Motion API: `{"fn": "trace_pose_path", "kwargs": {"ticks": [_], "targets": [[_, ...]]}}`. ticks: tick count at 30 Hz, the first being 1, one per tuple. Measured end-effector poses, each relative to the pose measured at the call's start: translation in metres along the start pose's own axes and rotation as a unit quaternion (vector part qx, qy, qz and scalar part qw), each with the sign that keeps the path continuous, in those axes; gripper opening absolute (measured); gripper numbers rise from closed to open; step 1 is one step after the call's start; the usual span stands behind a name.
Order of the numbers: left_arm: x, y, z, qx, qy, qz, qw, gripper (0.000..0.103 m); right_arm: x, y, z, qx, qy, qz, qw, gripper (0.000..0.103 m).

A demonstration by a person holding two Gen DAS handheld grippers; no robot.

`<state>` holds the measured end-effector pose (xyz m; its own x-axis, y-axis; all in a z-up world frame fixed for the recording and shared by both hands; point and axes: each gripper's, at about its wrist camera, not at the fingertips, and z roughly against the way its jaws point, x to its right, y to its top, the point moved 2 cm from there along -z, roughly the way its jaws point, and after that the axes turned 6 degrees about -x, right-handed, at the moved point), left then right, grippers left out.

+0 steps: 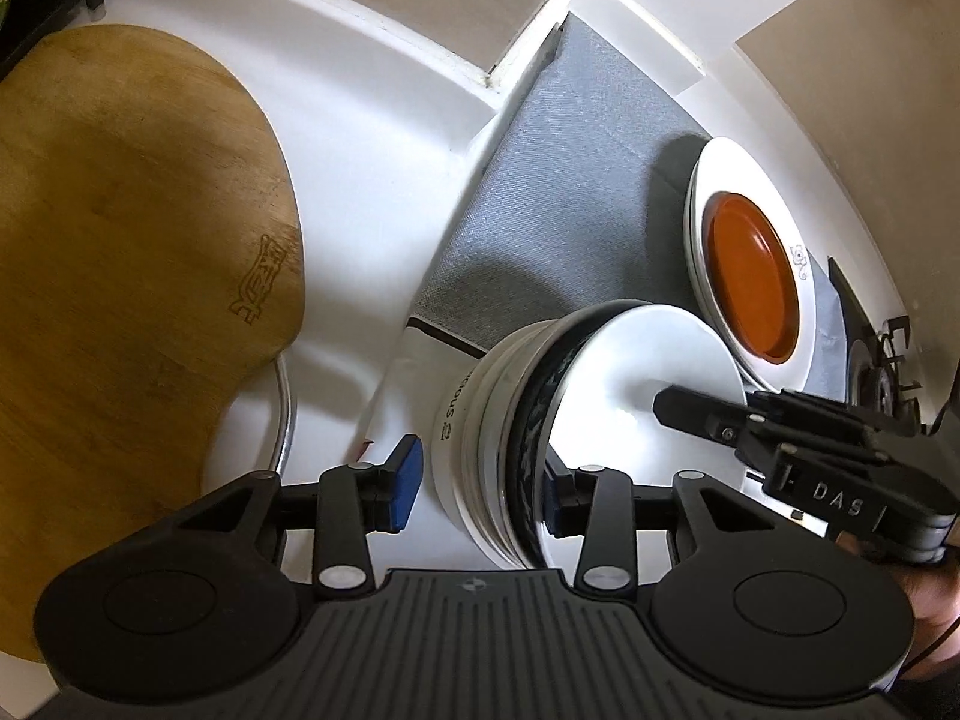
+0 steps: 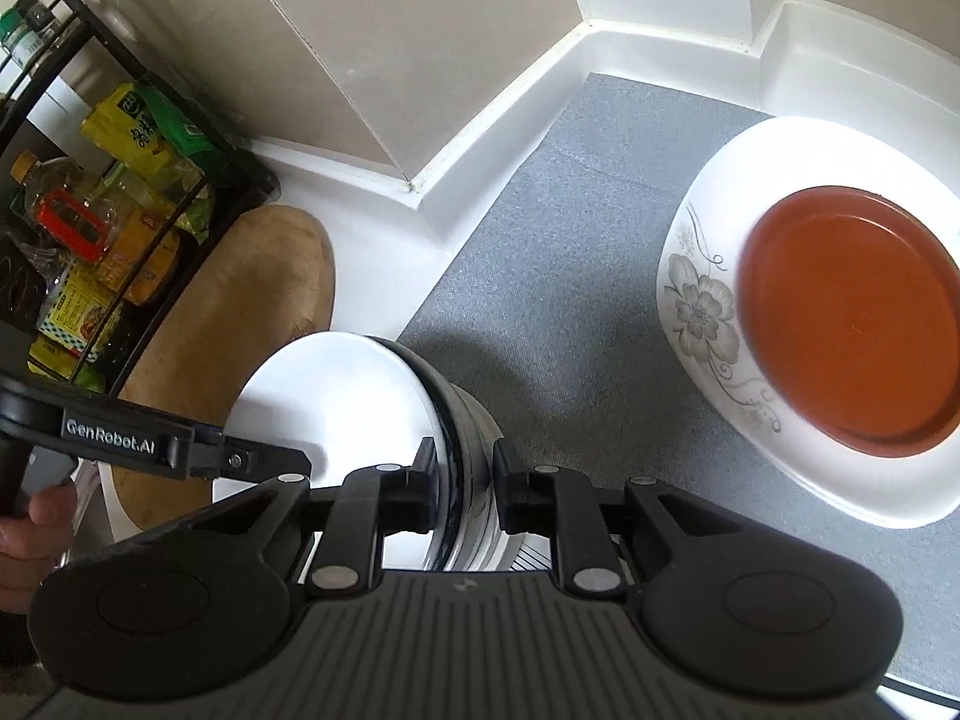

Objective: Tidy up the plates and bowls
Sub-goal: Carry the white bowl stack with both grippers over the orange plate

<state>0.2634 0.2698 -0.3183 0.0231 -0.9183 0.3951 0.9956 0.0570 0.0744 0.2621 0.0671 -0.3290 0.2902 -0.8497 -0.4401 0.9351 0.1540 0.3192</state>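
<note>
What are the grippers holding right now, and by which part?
The right gripper pinches the stack of bowls at its near rim, one finger inside the top bowl. The left gripper straddles the rim without pressing.

The left wrist camera looks steeply down along its fingers point(image 1: 414, 480), close over the bowls point(image 1: 540, 420) between them, with the board point(image 1: 132, 252) beyond to the left. The right wrist camera looks down likewise, the same bowls point(image 2: 468, 456) between its fingers point(image 2: 423, 492). Both views share the bowls, the mat point(image 1: 552, 180) point(image 2: 570, 276) and the plates point(image 1: 750, 276) point(image 2: 840, 324) beyond to the right.
</note>
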Motion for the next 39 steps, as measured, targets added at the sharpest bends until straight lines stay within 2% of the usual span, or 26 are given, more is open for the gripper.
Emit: {"fn": "trace_pose_path", "kwargs": {"ticks": [4, 7, 10, 11, 12, 15, 18, 22, 23, 24, 25, 30, 39], "targets": [[-0.003, -0.001, -0.005, -0.002, -0.002, 0.008, 1.0000, 0.051, 0.003, 0.004, -0.001, -0.009, 0.010, -0.004, 1.000, 0.021], [-0.006, -0.002, -0.007, -0.002, 0.002, 0.011, 0.9999, 0.056, 0.005, 0.004, 0.002, -0.015, 0.016, -0.018, 1.000, 0.026], [-0.009, -0.004, -0.007, -0.003, 0.001, 0.013, 0.9999, 0.061, 0.005, -0.002, 0.011, -0.001, 0.004, -0.009, 1.000, 0.037], [-0.009, -0.004, -0.008, -0.002, 0.002, 0.015, 0.9999, 0.063, 0.007, -0.004, 0.013, 0.000, 0.003, -0.013, 1.000, 0.044], [-0.010, -0.004, -0.009, -0.001, 0.003, 0.016, 0.9999, 0.065, 0.011, -0.006, 0.013, -0.001, 0.005, -0.022, 1.000, 0.050], [-0.008, -0.004, -0.016, -0.007, 0.002, 0.018, 0.9998, 0.065, 0.022, -0.014, 0.008, -0.013, 0.015, -0.050, 0.999, 0.062], [-0.003, -0.006, -0.026, -0.019, -0.012, 0.008, 0.9997, 0.065, 0.022, -0.018, -0.001, -0.021, 0.022, -0.059, 0.998, 0.062], [0.001, -0.010, -0.042, -0.034, -0.058, 0.015, 0.9976, 0.067, 0.016, -0.022, -0.017, -0.040, 0.021, -0.055, 0.997, 0.062], [0.002, -0.010, -0.042, -0.032, -0.057, 0.016, 0.9977, 0.066, 0.014, -0.024, -0.021, -0.045, 0.024, -0.053, 0.997, 0.060], [0.002, -0.010, -0.041, -0.032, -0.056, 0.014, 0.9978, 0.065, 0.012, -0.026, -0.023, -0.046, 0.028, -0.052, 0.997, 0.052], [0.002, -0.010, -0.040, -0.031, -0.055, 0.015, 0.9979, 0.063, 0.011, -0.027, -0.022, -0.040, 0.032, -0.053, 0.997, 0.052], [0.003, -0.010, -0.026, -0.034, -0.044, 0.022, 0.9982, 0.042, 0.000, -0.027, -0.015, -0.037, 0.008, -0.033, 0.999, 0.043], [0.019, -0.010, -0.027, -0.040, -0.033, 0.009, 0.9986, 0.042, 0.004, -0.029, -0.002, -0.029, -0.005, -0.036, 0.999, 0.041]]}}
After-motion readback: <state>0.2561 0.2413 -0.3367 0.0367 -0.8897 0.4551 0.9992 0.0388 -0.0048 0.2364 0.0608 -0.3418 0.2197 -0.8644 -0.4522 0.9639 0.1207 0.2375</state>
